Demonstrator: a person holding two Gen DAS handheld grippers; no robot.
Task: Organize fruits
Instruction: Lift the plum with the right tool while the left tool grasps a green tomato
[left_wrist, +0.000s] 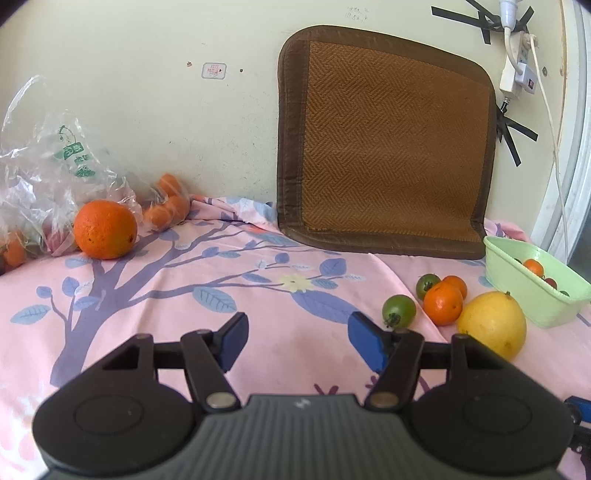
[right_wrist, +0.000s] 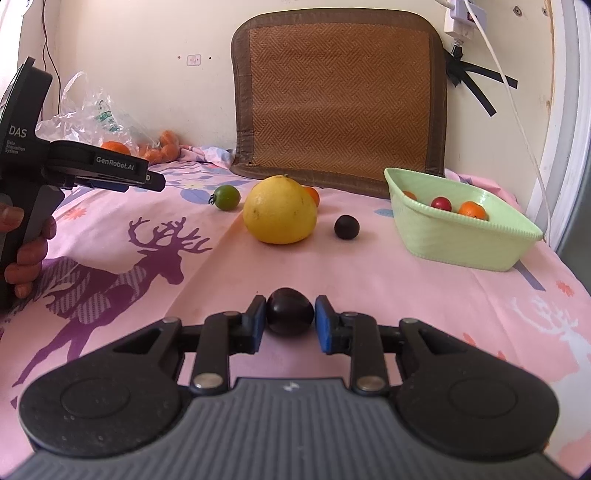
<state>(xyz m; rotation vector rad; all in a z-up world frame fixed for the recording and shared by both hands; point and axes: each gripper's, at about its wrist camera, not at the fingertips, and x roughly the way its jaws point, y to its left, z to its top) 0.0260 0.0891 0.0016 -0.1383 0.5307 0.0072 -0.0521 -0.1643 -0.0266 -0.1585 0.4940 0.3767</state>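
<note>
Plum (right_wrist: 290, 312) lay on the bedsheet (right_wrist: 369, 280) between the right gripper's (right_wrist: 290, 319) slightly parted pads, near the front edge. Left gripper (left_wrist: 297, 341) hung half-open, empty. Basket (right_wrist: 454, 240) sat toward the right edge.

A pink sheet (right_wrist: 369, 266) with purple deer, a pale green basket (right_wrist: 461, 240), and a yellow citrus (right_wrist: 279, 210) (possibly grapefruit).
</note>
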